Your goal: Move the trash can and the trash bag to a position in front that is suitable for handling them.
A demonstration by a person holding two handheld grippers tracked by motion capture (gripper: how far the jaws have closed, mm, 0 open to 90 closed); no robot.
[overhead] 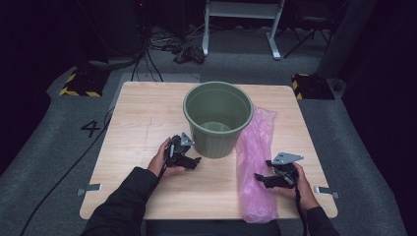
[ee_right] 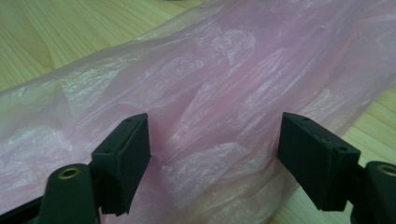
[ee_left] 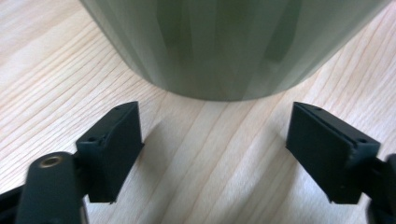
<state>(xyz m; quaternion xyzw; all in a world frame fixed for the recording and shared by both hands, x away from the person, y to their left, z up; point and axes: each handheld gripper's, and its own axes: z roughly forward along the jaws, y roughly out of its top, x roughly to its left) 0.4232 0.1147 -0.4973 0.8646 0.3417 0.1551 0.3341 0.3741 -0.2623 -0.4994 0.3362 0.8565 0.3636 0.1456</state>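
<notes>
I see the green bin (overhead: 218, 119) standing upright at the centre of the table (overhead: 142, 113), upper middle of the high view. My left gripper (overhead: 194, 160) sits just left of its base, jaws wide with only bare wood between them. The pink bag (overhead: 255, 162) lies stretched out right of the bin, lower right of frame. My right gripper (overhead: 260, 178) is at the bag's edge, jaws wide over the plastic, not pinching it.
</notes>
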